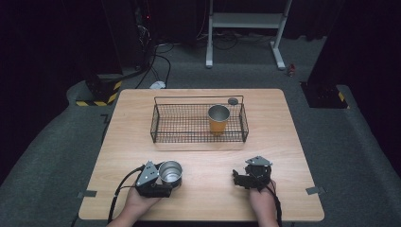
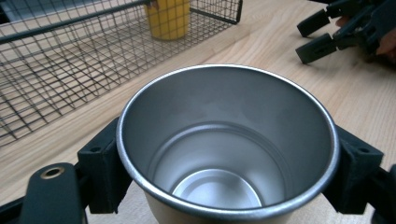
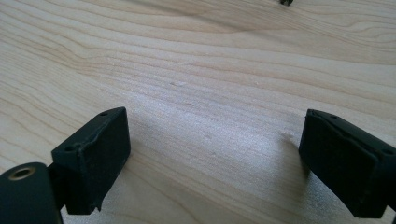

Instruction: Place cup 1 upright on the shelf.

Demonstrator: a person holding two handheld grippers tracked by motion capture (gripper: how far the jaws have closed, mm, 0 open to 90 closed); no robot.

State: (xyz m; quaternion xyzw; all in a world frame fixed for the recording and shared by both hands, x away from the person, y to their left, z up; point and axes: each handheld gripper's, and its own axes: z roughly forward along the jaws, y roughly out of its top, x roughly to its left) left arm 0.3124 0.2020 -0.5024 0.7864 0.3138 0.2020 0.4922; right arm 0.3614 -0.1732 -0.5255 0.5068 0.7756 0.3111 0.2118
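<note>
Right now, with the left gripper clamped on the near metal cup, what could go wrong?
1. The left gripper clamps the metal cup just under its rim, on a smooth round wall; it could slip or tilt when lifted.
2. The wire basket has raised sides, and an orange cup already stands inside: a low carry might clip the rim or knock that cup.
3. The right gripper rests open nearby and could be bumped.

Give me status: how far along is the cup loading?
Done: one orange cup stands upright in the wire basket. In hand: the left gripper is shut on the steel cup, which sits on the table outside the basket. The right gripper rests open, holding nothing. Left: probably lifting this cup into the basket.
</note>
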